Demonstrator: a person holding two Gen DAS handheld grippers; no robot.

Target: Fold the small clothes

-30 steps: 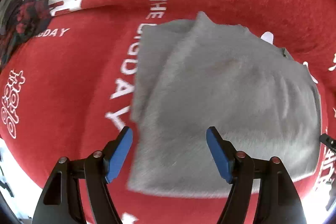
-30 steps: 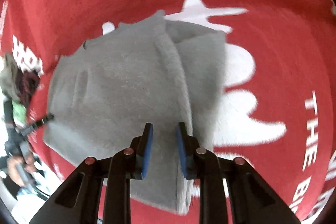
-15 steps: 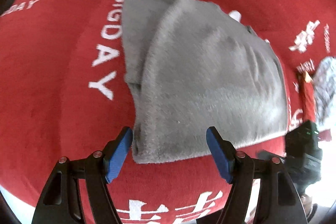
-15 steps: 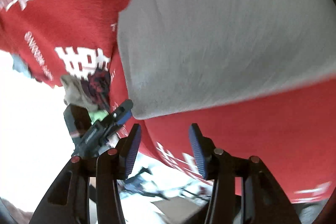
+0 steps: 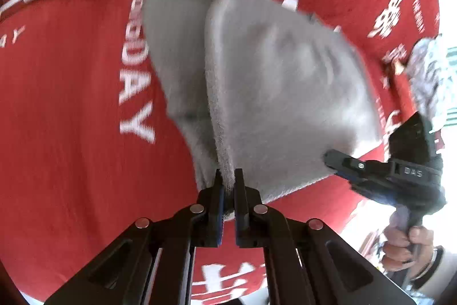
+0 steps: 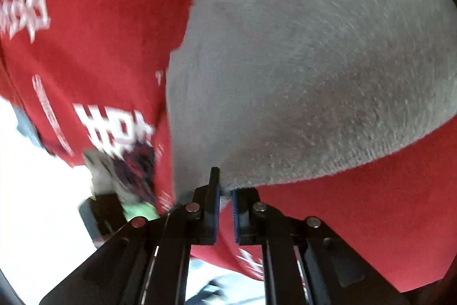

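A folded grey garment (image 5: 285, 93) is spread on a red cloth (image 5: 71, 133) printed with white letters, which covers the desk. In the left wrist view the garment fills the middle of the picture, from about 11 o'clock down to 4 o'clock, with a thick folded edge running from 12 o'clock straight down toward the left tongs (image 5: 227, 199). These tongs are pressed together at 6 o'clock, and the near end of that folded edge is pinched between their blue pads.

At 4 o'clock in the same view the right tongs (image 5: 332, 162) are seen at the garment's lower right corner, their tip laid against the fabric's edge, with a hand (image 5: 405, 243) on the handle at 5 o'clock.

In the right wrist view the garment (image 6: 314, 62) takes up the upper right, from 12 o'clock to 3 o'clock, and narrows down to a corner at 6 o'clock. That corner is gripped between the closed right tongs (image 6: 225, 196). The red cloth (image 6: 100, 33) is shown to the left at 9 o'clock and below right at 4 o'clock. A blurred heap of dark and green clothes (image 6: 134, 170) lies at 8 o'clock near the desk's edge.
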